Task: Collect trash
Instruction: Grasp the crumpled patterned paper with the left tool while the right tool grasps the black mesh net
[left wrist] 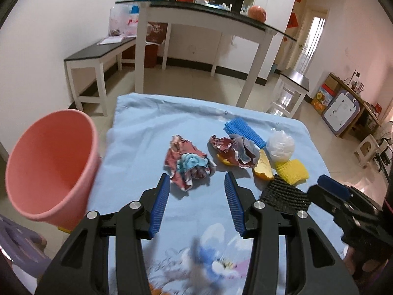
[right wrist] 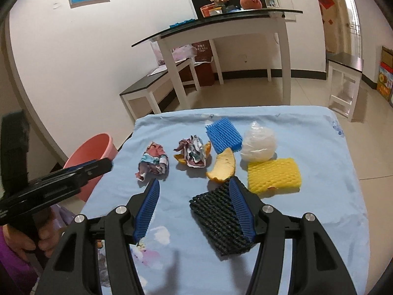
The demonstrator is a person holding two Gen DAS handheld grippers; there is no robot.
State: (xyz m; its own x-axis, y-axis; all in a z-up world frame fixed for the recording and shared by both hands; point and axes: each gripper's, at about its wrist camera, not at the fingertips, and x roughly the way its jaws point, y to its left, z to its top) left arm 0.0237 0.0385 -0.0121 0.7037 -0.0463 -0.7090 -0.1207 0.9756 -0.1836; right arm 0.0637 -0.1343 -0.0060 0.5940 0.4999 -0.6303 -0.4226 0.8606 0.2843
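Trash lies on a light blue cloth (left wrist: 137, 132) (right wrist: 307, 216): a crumpled paper ball (left wrist: 189, 163) (right wrist: 153, 163), a second crumpled paper (left wrist: 233, 151) (right wrist: 194, 153), orange peel (left wrist: 263, 167) (right wrist: 222, 168), blue foam net (left wrist: 244, 131) (right wrist: 223, 134), white plastic wad (left wrist: 280, 146) (right wrist: 258, 145), yellow foam net (left wrist: 292, 170) (right wrist: 273, 172) and black foam net (left wrist: 285, 195) (right wrist: 221, 217). My left gripper (left wrist: 197, 179) is open and empty, just short of the first paper ball. My right gripper (right wrist: 194, 184) is open and empty over the black net. A pink bin (left wrist: 49, 164) (right wrist: 91, 157) stands left of the table.
A white table with a dark top (left wrist: 208, 17) (right wrist: 221, 22), low benches (left wrist: 93, 54) (right wrist: 152, 83) and a small stool (left wrist: 292, 88) (right wrist: 343, 78) stand on the tiled floor beyond. A purple stool (left wrist: 17, 241) is at lower left.
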